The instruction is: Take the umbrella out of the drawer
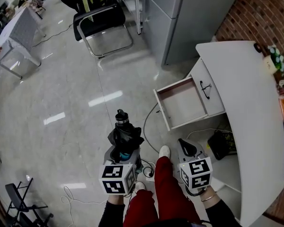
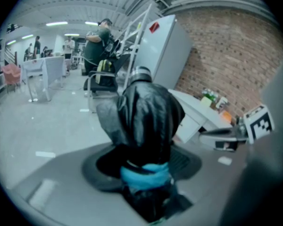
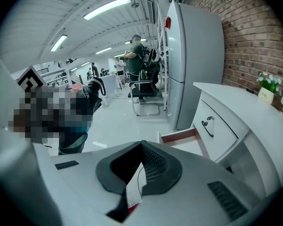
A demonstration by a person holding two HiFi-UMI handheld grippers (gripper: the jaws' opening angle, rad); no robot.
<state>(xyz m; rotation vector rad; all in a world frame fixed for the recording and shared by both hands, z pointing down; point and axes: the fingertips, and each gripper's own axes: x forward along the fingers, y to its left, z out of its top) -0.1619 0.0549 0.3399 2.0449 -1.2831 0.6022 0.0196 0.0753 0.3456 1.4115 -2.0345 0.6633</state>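
Black umbrella clamped in left gripper — right gripper closed, empty.

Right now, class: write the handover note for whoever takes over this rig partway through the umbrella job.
Left gripper: shut on the black folded umbrella.
Right gripper: fingers together, nothing between them.
Drawer: pulled open, nothing visible inside.
Done: the umbrella is out of the drawer.
Left: probably only setting the umbrella down; the drawer is not yet closed.
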